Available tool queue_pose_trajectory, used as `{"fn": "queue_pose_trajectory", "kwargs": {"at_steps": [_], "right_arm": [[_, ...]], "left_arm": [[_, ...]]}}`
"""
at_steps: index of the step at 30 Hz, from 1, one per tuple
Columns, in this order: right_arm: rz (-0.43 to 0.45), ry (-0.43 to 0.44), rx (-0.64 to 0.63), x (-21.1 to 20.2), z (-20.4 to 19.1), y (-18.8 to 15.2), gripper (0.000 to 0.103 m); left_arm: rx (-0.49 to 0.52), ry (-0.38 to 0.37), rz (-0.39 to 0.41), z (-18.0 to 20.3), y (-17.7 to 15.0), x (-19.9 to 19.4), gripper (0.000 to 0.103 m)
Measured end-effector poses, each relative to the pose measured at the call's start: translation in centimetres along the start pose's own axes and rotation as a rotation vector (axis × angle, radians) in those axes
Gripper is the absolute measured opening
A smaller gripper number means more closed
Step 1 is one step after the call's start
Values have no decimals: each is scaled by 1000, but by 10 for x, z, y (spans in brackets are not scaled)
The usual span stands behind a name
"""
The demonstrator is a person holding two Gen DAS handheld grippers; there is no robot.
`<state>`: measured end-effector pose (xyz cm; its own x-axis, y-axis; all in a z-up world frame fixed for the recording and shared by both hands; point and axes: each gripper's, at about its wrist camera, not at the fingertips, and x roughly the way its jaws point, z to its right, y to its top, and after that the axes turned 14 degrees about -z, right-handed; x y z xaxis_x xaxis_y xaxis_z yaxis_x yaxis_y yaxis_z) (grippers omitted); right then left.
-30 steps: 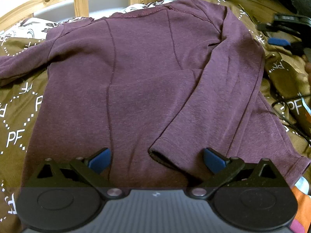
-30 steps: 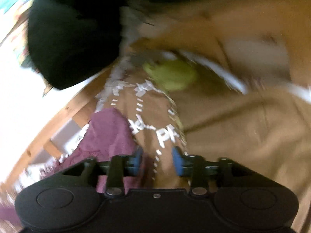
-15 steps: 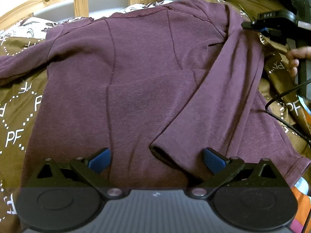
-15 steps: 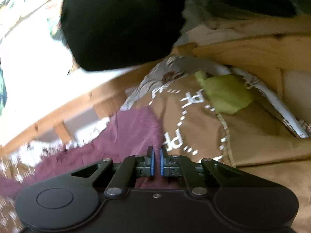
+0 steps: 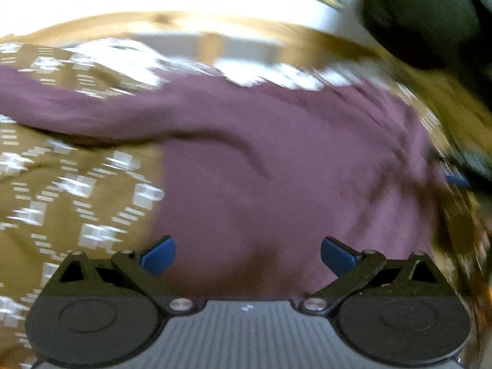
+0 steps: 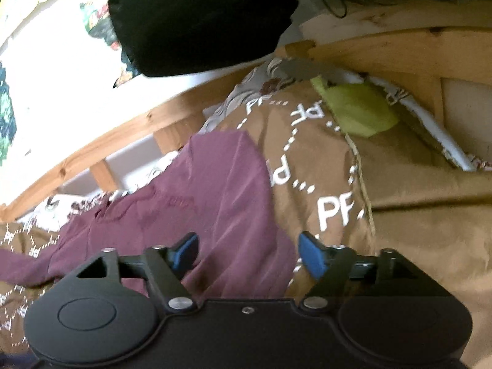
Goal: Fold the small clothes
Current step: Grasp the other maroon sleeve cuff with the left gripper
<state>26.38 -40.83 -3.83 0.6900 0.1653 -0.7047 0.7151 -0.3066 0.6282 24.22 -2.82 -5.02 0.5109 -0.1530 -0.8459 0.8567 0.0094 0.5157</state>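
Note:
A maroon long-sleeved top (image 5: 276,160) lies spread on a brown patterned bedspread (image 5: 70,190); the left wrist view is blurred. One sleeve (image 5: 77,113) stretches out to the left. My left gripper (image 5: 247,253) hovers open over the lower body of the top, nothing between its blue pads. In the right wrist view the shoulder of the top (image 6: 221,196) lies below my right gripper (image 6: 247,250), whose jaws are opening; the cloth sits under the gap, free of the pads.
A wooden bed frame (image 6: 117,141) runs behind the top. A dark bulky bag (image 6: 196,18) hangs over the head end. A lime-green cloth (image 6: 356,110) is tucked at the bedspread's far edge (image 6: 307,129).
The right gripper was shut at the shoulder half a second ago and now stands open. The left gripper has swung left and up, so the outstretched sleeve now shows.

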Motion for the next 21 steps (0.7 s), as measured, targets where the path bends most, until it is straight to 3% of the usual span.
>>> {"fn": "queue_pose_trajectory", "kwargs": {"at_steps": [4, 7, 10, 13, 17, 21], "right_arm": [[11, 9, -14, -13, -14, -7, 100], [17, -6, -5, -29, -26, -18, 102], [22, 1, -10, -47, -37, -33, 102], [37, 0, -60, -56, -52, -41, 102], [54, -6, -135, -56, -70, -48, 102], [54, -21, -228, -44, -83, -53, 102]], "left_arm": [[-188, 153, 53, -66, 27, -33, 102], [-328, 179, 77, -129, 47, -59, 102], [-434, 217, 166, -186, 57, -78, 102], [-553, 202, 263, -239, 55, -81, 102], [-781, 74, 398, -289, 50, -74, 100], [-786, 111, 507, -302, 67, -71, 87]]}}
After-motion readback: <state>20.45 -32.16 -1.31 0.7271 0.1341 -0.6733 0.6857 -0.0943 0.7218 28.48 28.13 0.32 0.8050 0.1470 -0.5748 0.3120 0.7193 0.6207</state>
